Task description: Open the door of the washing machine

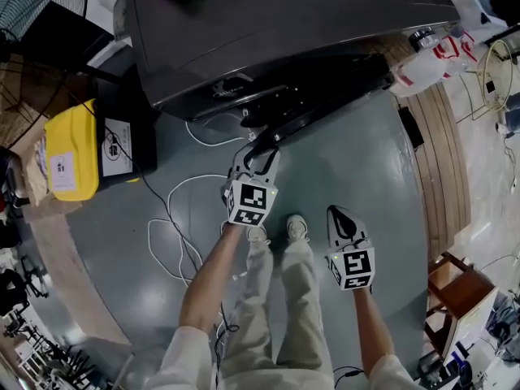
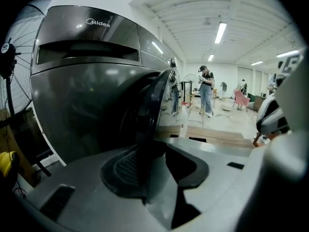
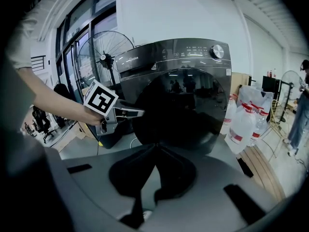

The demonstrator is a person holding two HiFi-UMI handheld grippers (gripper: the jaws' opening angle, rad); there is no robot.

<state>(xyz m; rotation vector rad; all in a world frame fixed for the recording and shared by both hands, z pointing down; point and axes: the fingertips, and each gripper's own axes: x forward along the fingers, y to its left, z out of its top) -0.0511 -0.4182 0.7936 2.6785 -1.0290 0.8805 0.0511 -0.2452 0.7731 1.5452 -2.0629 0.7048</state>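
Observation:
The dark grey washing machine (image 1: 284, 23) stands at the top of the head view, its round door (image 1: 325, 88) swung a little out from the front. My left gripper (image 1: 262, 149) reaches the door's free edge. In the left gripper view that edge (image 2: 157, 100) runs down between the pads, and my left gripper (image 2: 152, 163) is shut on it. In the right gripper view the machine (image 3: 178, 57) and its dark door (image 3: 188, 110) face me, with the left gripper (image 3: 133, 112) at the door's left rim. My right gripper (image 1: 341, 214) hangs back over the floor, its pads (image 3: 157, 149) shut on nothing.
A yellow container (image 1: 71, 151) and a black box (image 1: 126, 140) sit left of the machine, a fan (image 1: 41, 2) behind them. White cable (image 1: 175, 218) loops over the floor. Water bottles (image 1: 426, 63) stand at the right by a wooden strip (image 1: 443, 161); a wooden stool (image 1: 463, 287) is lower right.

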